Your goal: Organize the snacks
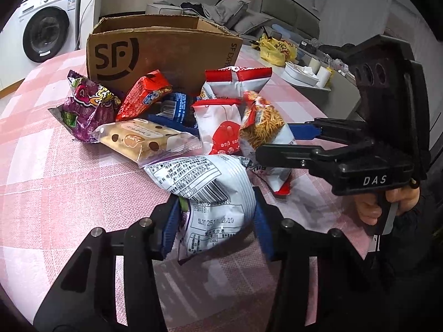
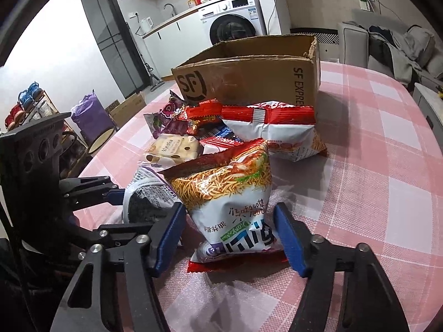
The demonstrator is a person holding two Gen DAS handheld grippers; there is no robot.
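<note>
While the cardboard box [image 1: 163,52] stands open at the far side of the pink checked worktop [image 1: 69,182], all the snacks lie heaped in front of it, none visibly inside as far as these views show, so the sorting looks barely begun. Nearest in the left view, the white label-side bag [image 1: 210,191] sits between the spread fingers of the left gripper [image 1: 214,221], the pads close to its sides; whether they press it I cannot tell. The right gripper [image 2: 229,235] likewise straddles the noodle-snack bag [image 2: 229,193] with its fingers apart. Both bags are puffed and slick, so a squeeze on the air pocket could let them squirt out or burst. The two grippers work close together, and lifting either bag may drag the cookie pack [image 1: 144,141] or the red-and-white bag [image 2: 274,130].
</note>
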